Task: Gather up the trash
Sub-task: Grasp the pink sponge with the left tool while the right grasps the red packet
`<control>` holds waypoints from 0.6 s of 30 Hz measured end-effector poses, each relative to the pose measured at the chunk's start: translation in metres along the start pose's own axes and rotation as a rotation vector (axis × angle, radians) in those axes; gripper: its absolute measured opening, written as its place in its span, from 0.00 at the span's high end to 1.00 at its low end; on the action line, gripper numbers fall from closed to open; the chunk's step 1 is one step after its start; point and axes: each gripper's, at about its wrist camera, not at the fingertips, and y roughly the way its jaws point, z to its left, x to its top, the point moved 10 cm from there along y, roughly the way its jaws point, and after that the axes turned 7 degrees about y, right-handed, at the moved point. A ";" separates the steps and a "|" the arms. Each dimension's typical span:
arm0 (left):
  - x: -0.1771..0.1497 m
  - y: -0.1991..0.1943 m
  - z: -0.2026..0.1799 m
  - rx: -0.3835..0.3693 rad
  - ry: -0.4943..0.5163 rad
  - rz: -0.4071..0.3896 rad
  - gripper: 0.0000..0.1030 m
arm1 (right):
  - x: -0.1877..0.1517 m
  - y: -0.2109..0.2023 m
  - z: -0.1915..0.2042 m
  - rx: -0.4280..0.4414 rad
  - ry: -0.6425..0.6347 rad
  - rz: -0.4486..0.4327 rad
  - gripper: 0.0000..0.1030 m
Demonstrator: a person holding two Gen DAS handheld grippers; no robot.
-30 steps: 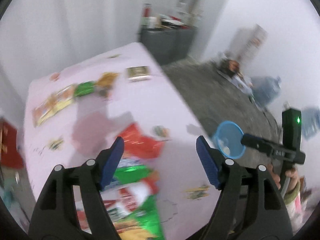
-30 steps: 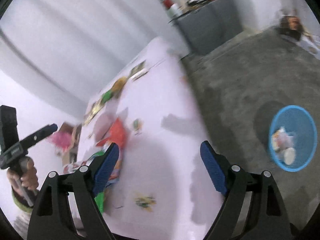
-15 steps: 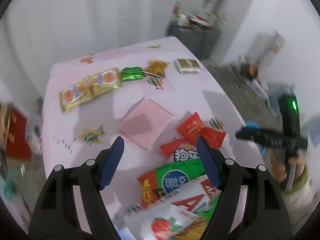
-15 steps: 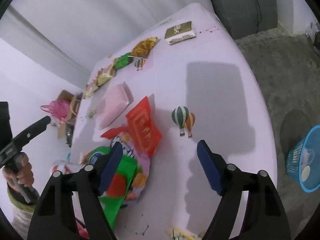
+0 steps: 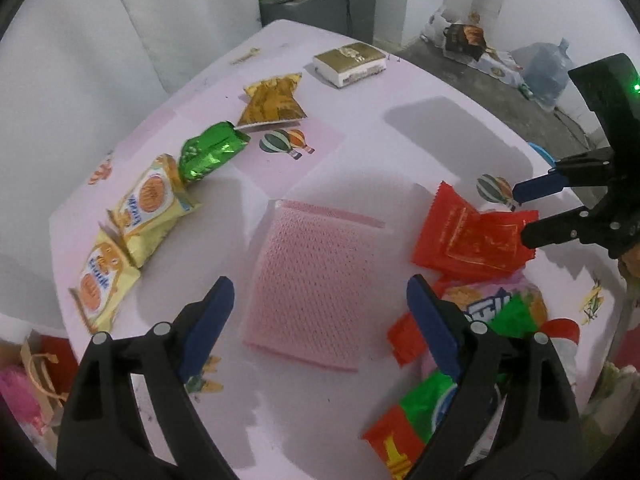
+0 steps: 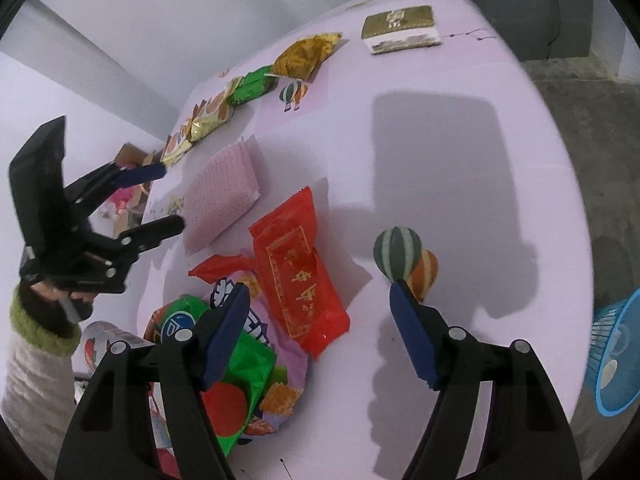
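Note:
Snack wrappers lie on a pink table [image 5: 420, 128]. A pink mesh pouch [image 5: 312, 284] lies just ahead of my open, empty left gripper [image 5: 320, 304]. A red wrapper [image 6: 300, 272] lies on a pile of colourful bags [image 6: 240, 360] under my open, empty right gripper [image 6: 320, 320]; the wrapper also shows in the left wrist view [image 5: 472, 236]. The right gripper also shows in the left wrist view [image 5: 524, 212], by the red wrapper. The left gripper shows in the right wrist view [image 6: 160, 196]. A blue mesh bin [image 6: 616, 360] stands on the floor at the right.
Along the table's far side lie two yellow packets [image 5: 136, 232], a green foil bag [image 5: 212, 152], a gold bag [image 5: 272, 100] and a gold-topped box [image 5: 350, 62]. A grey cabinet [image 5: 316, 0] stands behind. Water jugs [image 5: 544, 68] sit on the floor.
Both grippers have swung from facing the floor and bin to low over the table. The pink pouch and red wrapper are much closer. Both stay open.

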 end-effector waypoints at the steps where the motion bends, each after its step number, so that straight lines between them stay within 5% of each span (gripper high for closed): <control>1: 0.000 0.005 0.001 -0.016 0.001 0.003 0.19 | 0.001 0.002 0.000 0.003 0.002 0.006 0.32; 18: -0.006 0.047 0.002 -0.003 0.045 0.072 0.18 | -0.009 0.016 -0.004 0.012 0.012 0.040 0.57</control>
